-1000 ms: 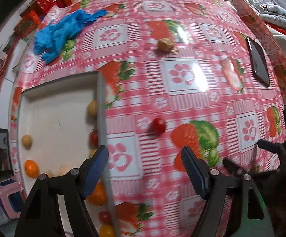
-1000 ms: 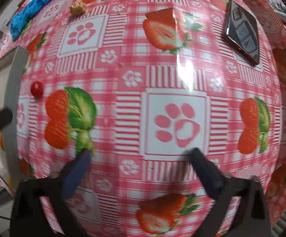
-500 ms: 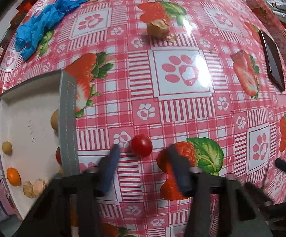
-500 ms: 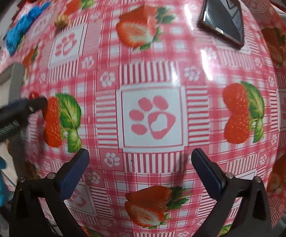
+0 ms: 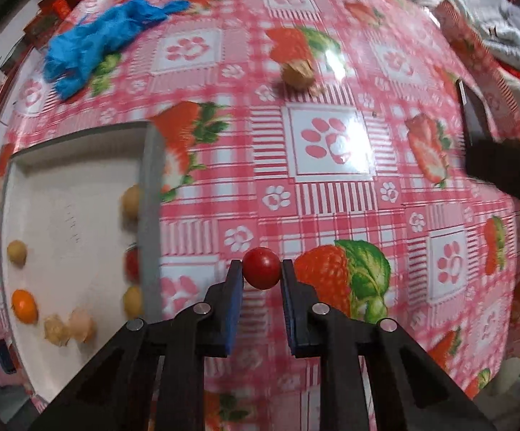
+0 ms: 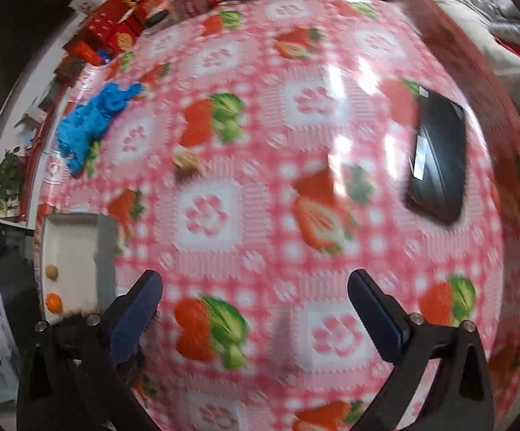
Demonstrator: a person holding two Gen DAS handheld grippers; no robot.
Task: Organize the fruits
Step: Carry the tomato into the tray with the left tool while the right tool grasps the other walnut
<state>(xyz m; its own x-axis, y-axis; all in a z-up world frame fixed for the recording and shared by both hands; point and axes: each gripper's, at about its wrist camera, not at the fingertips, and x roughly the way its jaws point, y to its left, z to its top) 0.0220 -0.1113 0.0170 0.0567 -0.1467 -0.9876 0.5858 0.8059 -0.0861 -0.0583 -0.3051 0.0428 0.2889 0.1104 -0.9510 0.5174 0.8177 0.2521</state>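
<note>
Around me: I see a blue glove (image 5: pixel 105 36) lying crumpled far up on the table. A brown husky fruit (image 5: pixel 297 73) sits alone past the middle. A black phone (image 6: pixel 437 160) lies flat on my right side. Red boxes (image 6: pixel 110 34) are piled at the far edge.
In the way: Nothing sits between my left gripper (image 5: pixel 261 274) and the tray (image 5: pixel 150 194). The tray's grey wall stands up beside the gripper, on its left.
Tablecloth (image 5: pixel 331 186): It is shiny and smooth, pink checks with paw prints and strawberries. Light bounces off it.
Tray: It is white inside, flat, with straight walls. It holds small round yellow balls, an orange one (image 5: pixel 24 305), a red one by the wall, and two papery husky ones (image 5: pixel 67 327).
Tomato (image 5: pixel 261 273): It is small, round, red and glossy. It is right between my left fingertips, just right of the tray.
Left gripper: Its jaws have just been closing, and now both blue pads press on the tomato. It points down at the table.
Right gripper (image 6: pixel 254 309): Its jaws stand wide apart with nothing between them. This view is blurry. It hangs over the cloth, well apart from the tomato.
</note>
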